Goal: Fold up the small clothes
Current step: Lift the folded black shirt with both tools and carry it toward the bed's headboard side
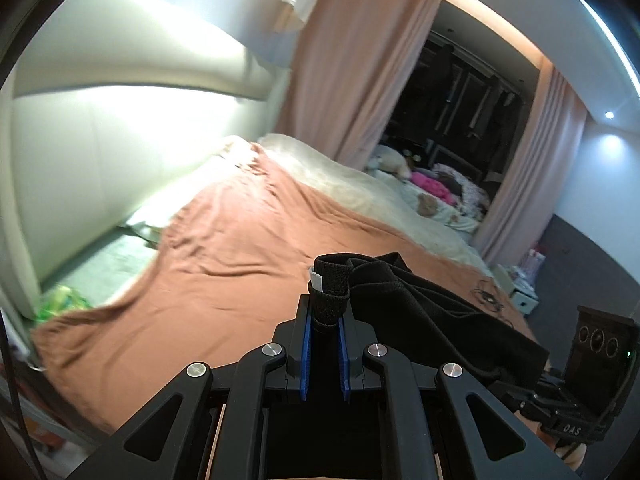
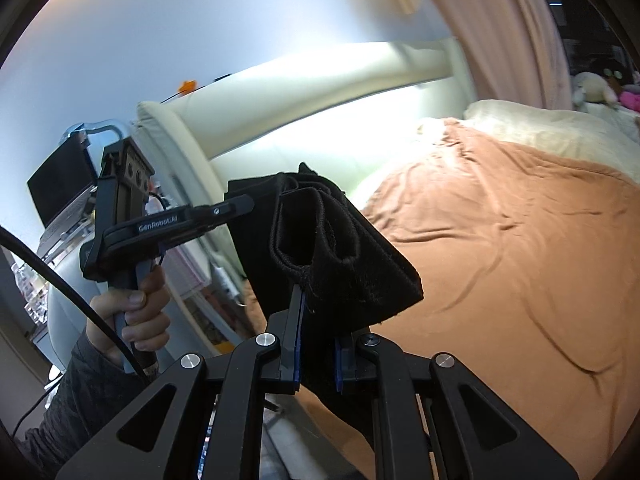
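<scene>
Black garment (image 1: pixel 420 304) hangs bunched above the bed (image 1: pixel 224 240), clamped between the left gripper (image 1: pixel 325 320) fingers and the right gripper (image 2: pixel 318 320) fingers, no fold laid yet

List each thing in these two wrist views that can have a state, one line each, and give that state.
black garment: bunched, held up above the bed between both grippers.
left gripper: shut on the garment's elastic band.
right gripper: shut on the garment's other end.
orange sheet: spread over the bed, wrinkled.
pink curtains: drawn apart, dark window showing.
laptop: open, screen dark.
</scene>
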`<action>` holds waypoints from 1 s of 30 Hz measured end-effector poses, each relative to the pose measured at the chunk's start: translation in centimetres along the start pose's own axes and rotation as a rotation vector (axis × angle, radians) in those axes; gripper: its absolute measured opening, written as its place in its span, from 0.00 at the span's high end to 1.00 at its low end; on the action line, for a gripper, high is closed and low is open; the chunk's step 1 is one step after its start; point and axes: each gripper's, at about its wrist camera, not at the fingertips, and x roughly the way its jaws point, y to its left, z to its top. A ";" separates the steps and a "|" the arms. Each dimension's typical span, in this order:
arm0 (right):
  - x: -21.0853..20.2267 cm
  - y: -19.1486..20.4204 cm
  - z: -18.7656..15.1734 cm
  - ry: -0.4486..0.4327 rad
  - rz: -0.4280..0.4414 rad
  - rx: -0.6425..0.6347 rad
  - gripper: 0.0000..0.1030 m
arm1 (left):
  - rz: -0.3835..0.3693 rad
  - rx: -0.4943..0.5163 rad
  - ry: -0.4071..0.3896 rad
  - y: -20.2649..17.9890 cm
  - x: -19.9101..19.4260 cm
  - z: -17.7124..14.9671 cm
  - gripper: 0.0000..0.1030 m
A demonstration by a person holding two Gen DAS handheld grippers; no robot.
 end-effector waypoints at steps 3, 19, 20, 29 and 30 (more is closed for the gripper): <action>1.6 0.3 -0.3 0.004 0.047 -0.011 0.93 | 0.046 0.010 -0.010 1.7 -1.3 0.3 0.89; 9.0 -0.5 -0.1 0.090 0.165 -0.063 0.93 | 0.227 0.015 0.013 9.7 -2.4 1.3 0.89; 9.4 -1.2 -0.1 0.096 0.167 -0.058 0.93 | 0.236 0.009 0.019 10.2 -2.1 1.3 0.89; 13.5 -9.5 0.0 0.154 0.169 -0.012 0.93 | 0.289 -0.016 0.082 13.3 3.9 1.3 0.89; 14.0 -10.7 0.1 0.160 0.168 -0.005 0.93 | 0.291 -0.023 0.091 13.8 4.9 1.4 0.89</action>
